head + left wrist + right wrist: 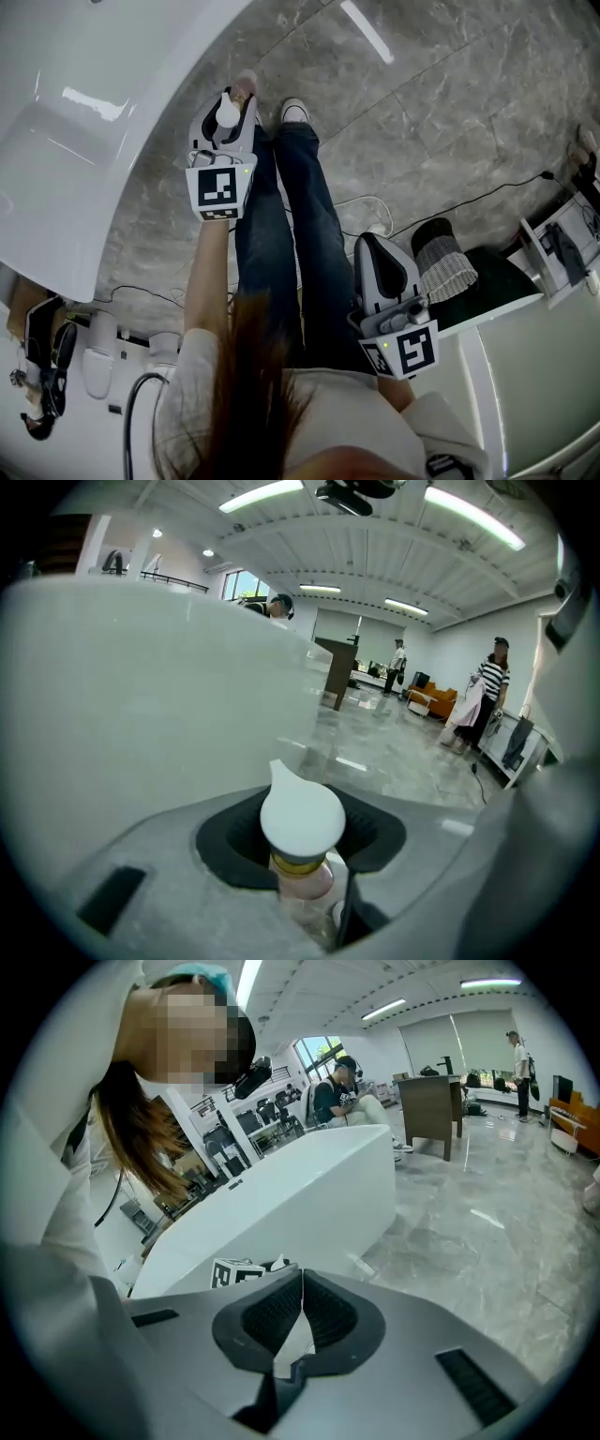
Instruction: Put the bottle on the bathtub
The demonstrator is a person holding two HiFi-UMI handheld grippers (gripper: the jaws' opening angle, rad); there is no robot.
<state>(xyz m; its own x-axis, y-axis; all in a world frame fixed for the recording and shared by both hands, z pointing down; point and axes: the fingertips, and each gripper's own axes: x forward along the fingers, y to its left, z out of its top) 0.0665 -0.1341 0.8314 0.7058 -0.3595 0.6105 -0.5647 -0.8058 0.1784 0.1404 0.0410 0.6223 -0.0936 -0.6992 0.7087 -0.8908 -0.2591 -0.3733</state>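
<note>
In the head view, the left gripper [231,97] is held out over the grey stone floor [450,103], just beside the outer wall of the white bathtub [84,159]. Its jaws pinch a small bottle [228,113] with a white cap. The bottle is in the air and not on the tub. The right gripper [368,246] hangs lower, beside the person's jeans [300,225] and near a woven basket [445,267].

In the left gripper view, the jaws grip the clear bottle [302,822] just under its cap, and pale liquid shows inside. The tub wall [141,686] fills the left half of the view.

In the right gripper view, the jaws are pressed together with nothing between them. The tub [300,1194] stands ahead, and the left gripper's marker cube [234,1272] peeks out above the jaws.
</note>
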